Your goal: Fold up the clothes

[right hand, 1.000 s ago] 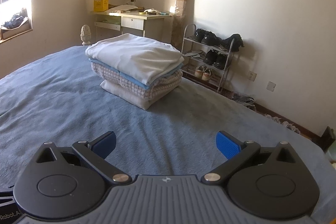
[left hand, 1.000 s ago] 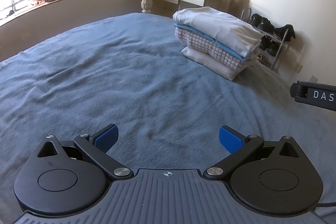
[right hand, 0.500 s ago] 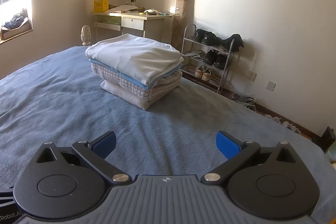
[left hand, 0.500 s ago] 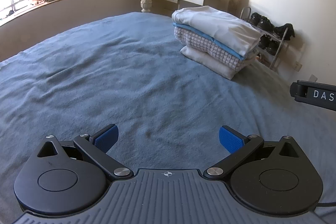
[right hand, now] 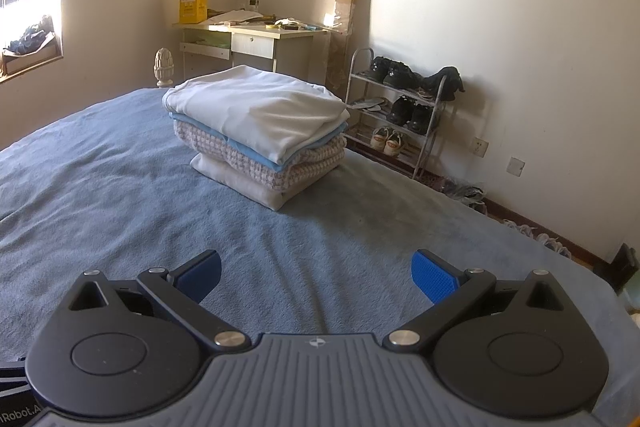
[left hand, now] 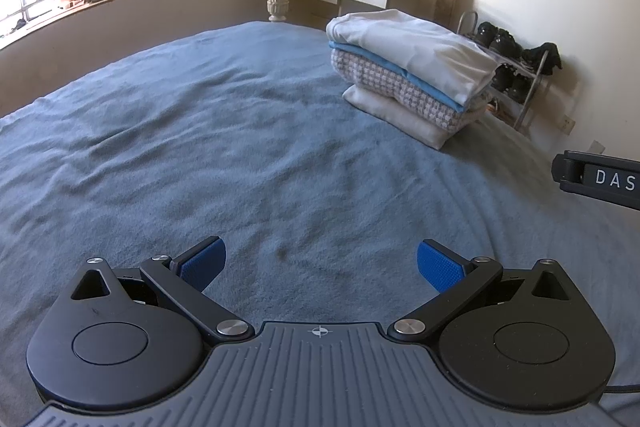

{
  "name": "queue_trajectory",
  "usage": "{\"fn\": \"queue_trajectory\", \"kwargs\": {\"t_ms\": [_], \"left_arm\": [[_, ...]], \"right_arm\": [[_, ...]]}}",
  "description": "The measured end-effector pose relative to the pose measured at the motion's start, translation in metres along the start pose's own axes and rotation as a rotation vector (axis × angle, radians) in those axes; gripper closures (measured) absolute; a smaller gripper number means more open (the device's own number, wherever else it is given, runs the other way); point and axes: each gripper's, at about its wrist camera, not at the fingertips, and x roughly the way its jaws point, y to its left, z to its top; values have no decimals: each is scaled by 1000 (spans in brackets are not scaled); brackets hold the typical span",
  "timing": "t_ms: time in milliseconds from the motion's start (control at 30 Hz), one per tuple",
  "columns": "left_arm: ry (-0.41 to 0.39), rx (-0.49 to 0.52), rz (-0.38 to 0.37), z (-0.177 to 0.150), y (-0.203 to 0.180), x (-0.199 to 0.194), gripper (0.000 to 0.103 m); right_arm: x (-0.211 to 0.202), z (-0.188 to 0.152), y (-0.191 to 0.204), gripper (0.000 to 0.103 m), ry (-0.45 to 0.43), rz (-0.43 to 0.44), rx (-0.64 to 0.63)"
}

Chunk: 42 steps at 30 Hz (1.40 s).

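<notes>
Above the wrinkled blue-grey blanket [left hand: 240,147], my left gripper [left hand: 318,263] and right gripper [right hand: 316,273] hang spread wide, both empty. Bare blanket stretches ahead to the neat stack of folded white, blue and checked clothes [right hand: 260,131], which sits near the blanket's far edge, before the metal shoe rack [right hand: 404,107].

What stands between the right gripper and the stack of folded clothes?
Nothing visible. Only bare blue bedspread lies between the open right gripper and the stack of folded clothes; its fingers hold nothing.
</notes>
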Motion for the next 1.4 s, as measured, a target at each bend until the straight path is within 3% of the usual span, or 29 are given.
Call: {"fn": "queue_trajectory", "kwargs": {"t_ms": [1400], "left_arm": [[23, -9, -1, 1, -1, 3, 0]], "right_arm": [[1, -1, -1, 0, 6, 4, -9]]}}
